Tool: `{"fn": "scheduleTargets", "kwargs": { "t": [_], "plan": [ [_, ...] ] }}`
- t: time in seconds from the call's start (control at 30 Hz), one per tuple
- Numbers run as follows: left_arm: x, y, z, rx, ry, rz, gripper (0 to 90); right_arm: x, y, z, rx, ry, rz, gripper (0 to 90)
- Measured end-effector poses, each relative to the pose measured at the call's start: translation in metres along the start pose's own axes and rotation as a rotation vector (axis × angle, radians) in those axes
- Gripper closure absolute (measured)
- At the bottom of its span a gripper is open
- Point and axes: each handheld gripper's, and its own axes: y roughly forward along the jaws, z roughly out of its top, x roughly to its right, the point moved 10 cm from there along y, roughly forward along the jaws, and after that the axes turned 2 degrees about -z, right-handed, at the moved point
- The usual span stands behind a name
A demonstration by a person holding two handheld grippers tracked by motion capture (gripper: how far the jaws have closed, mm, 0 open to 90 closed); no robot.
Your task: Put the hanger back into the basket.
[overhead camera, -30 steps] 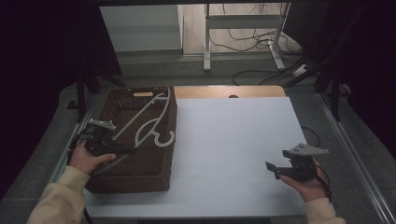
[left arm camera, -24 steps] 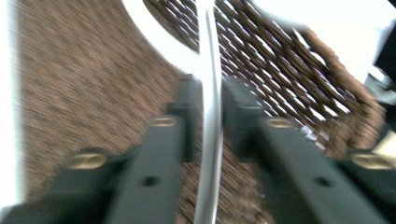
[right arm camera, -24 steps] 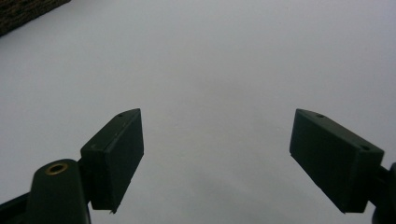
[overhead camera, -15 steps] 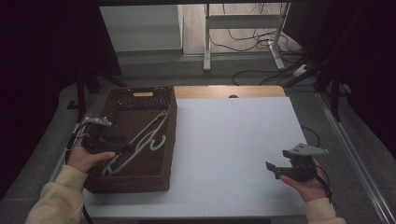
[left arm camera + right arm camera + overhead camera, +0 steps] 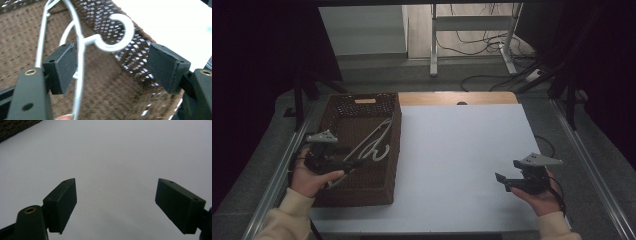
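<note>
A white wire hanger [image 5: 374, 142] lies slanted inside the brown woven basket [image 5: 357, 195] at the table's left. My left gripper [image 5: 356, 162] hovers over the basket's near left part, pointing right. Its jaws have just been opening and now stand wide. In the left gripper view the hanger's hook [image 5: 117, 41] and neck sit between the pads, the wire close beside the left pad [image 5: 63, 66], with neither pad pressing on it. My right gripper [image 5: 503, 181] hangs open above the bare white tabletop [image 5: 112, 152] at the near right, nothing between its jaws [image 5: 116, 202].
The basket's woven wall [image 5: 130, 62] rises just beyond the hanger hook. A wooden strip [image 5: 452, 98] runs along the table's far edge. Metal rails flank the table. Beyond it stand a metal frame [image 5: 472, 30] and loose cables on the floor.
The left jaws went from shut on the hanger to wide open, and the hanger settled into the basket. The left hand shifted slightly right. The right hand stayed still.
</note>
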Motion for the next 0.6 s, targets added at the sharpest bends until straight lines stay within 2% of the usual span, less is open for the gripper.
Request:
{"fn": "scheduleTargets", "kwargs": {
  "t": [0.1, 0.23, 0.33, 0.6],
  "plan": [
    [0.019, 0.004, -0.001, 0.018, 0.03, -0.007, 22.8, -0.001, 0.0, 0.001, 0.002, -0.005, 0.002, 17.3],
    [0.033, 0.006, -0.003, 0.037, 0.054, -0.014, 22.5, -0.001, -0.001, 0.001, 0.007, -0.005, 0.005, 17.3],
    [0.036, 0.006, -0.006, 0.041, 0.057, -0.011, 22.3, -0.003, -0.001, 0.002, 0.01, -0.01, 0.011, 17.2],
    [0.033, 0.007, -0.018, 0.045, 0.04, -0.005, 21.9, -0.008, -0.003, 0.002, 0.009, -0.024, 0.015, 17.2]
  ]
}}
